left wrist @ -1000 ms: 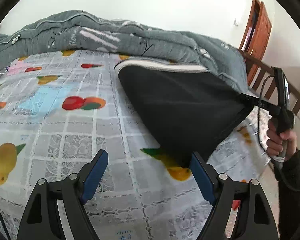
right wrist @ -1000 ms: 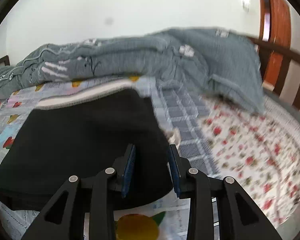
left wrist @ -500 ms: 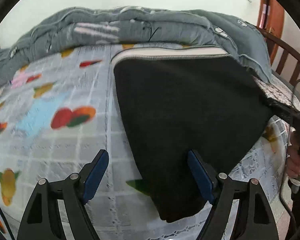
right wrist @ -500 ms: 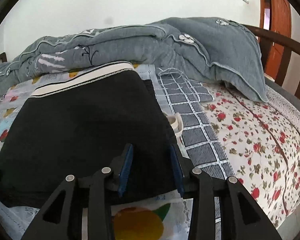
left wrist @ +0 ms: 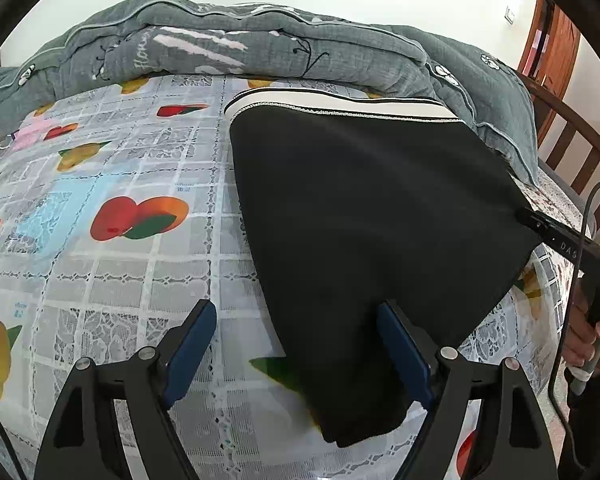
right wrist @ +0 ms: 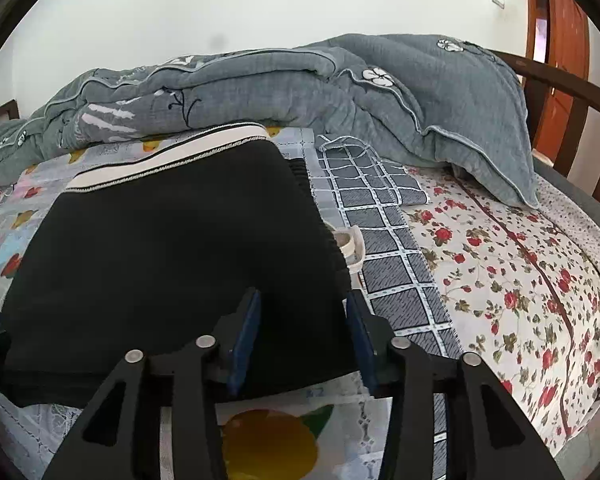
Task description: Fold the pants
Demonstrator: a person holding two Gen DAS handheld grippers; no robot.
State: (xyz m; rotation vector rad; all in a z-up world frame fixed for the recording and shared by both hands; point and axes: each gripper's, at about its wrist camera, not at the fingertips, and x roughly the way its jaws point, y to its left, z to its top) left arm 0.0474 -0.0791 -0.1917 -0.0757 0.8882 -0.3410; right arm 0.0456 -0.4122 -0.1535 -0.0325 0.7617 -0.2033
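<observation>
Black pants [left wrist: 364,216] lie flat on the fruit-print sheet [left wrist: 112,264], striped waistband at the far end, long axis running away from both tongs. Left gripper [left wrist: 296,344] spread wide, near hem corner between its jaws, untouched. Right gripper [right wrist: 304,340] has just been opening over the near right hem, pads clear of the cloth; grey quilt [right wrist: 284,88] bunched beyond, checked cloth [right wrist: 384,240] just right.
</observation>
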